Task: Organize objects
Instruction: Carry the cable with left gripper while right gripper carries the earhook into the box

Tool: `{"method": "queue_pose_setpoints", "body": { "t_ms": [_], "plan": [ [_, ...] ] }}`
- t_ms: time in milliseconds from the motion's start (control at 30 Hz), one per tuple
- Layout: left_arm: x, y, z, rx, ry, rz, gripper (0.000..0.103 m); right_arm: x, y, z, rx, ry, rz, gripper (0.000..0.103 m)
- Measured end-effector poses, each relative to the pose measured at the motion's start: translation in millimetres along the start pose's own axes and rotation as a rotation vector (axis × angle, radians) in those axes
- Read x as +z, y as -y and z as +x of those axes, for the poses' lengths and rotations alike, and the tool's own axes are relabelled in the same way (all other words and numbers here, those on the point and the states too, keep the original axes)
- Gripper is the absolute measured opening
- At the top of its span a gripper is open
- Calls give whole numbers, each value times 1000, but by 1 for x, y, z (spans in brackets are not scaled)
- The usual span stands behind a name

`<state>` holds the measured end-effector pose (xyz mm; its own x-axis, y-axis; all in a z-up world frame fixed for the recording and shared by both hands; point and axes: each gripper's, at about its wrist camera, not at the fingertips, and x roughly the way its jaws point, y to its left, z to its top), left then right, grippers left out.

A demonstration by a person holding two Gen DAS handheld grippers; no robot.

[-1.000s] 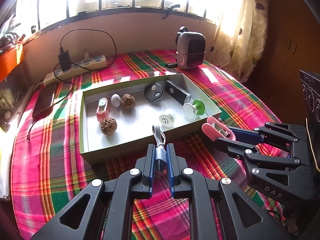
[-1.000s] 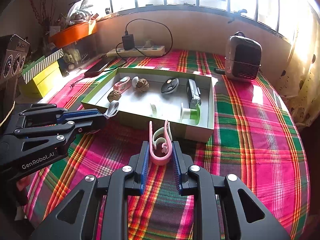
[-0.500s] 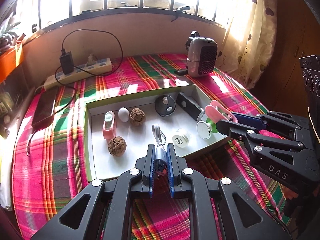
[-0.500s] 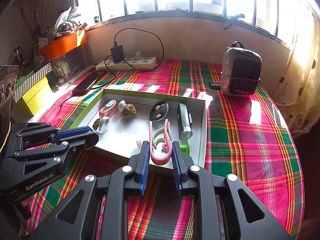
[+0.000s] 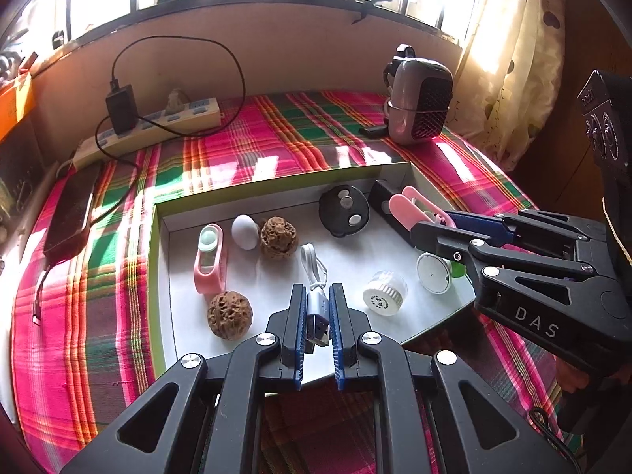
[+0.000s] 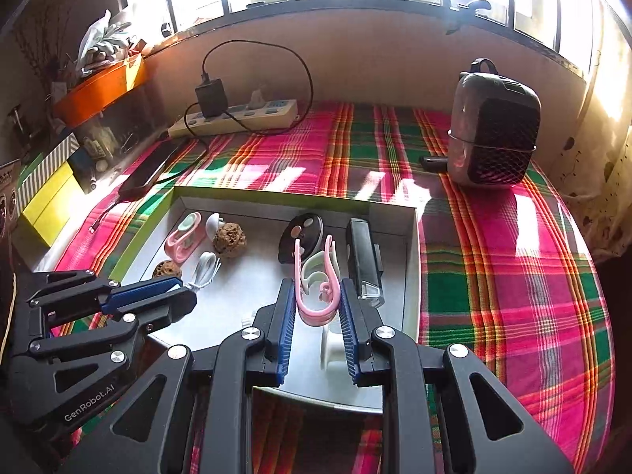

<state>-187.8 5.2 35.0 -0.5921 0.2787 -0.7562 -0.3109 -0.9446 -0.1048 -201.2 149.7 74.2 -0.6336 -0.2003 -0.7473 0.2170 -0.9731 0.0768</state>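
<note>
A green-rimmed cardboard box (image 5: 158, 245) with a white floor lies on the plaid table. My left gripper (image 5: 316, 308) is shut on a silver USB cable (image 5: 316, 304) and holds it over the box's front part. My right gripper (image 6: 318, 300) is shut on a pink clip (image 6: 316, 308) over the box's right front; the clip also shows in the left wrist view (image 5: 410, 209). In the box lie two walnuts (image 5: 230, 315), a white egg shape (image 5: 245, 231), a pink clip (image 5: 209, 258), a round black fob (image 5: 343, 211), a black bar (image 6: 361, 260), a white cap (image 5: 385, 298) and a green-and-white spool (image 5: 434, 272).
A power strip (image 5: 158, 126) with a charger and cable lies at the back left. A phone (image 5: 73, 209) lies left of the box. A small heater (image 5: 420, 100) stands at the back right. Yellow and orange boxes (image 6: 43, 201) sit off the table's left side.
Both grippers have moved forward from in front of the box to above its inside, each still holding its object.
</note>
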Motion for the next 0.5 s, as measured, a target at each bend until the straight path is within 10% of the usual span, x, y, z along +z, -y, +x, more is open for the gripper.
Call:
{"method": "queue_pose_setpoints", "body": {
  "t_ms": [500],
  "plan": [
    [4,-8,17,5,-30,-16,10,1,2,27,-15,-91,-8,23]
  ]
}}
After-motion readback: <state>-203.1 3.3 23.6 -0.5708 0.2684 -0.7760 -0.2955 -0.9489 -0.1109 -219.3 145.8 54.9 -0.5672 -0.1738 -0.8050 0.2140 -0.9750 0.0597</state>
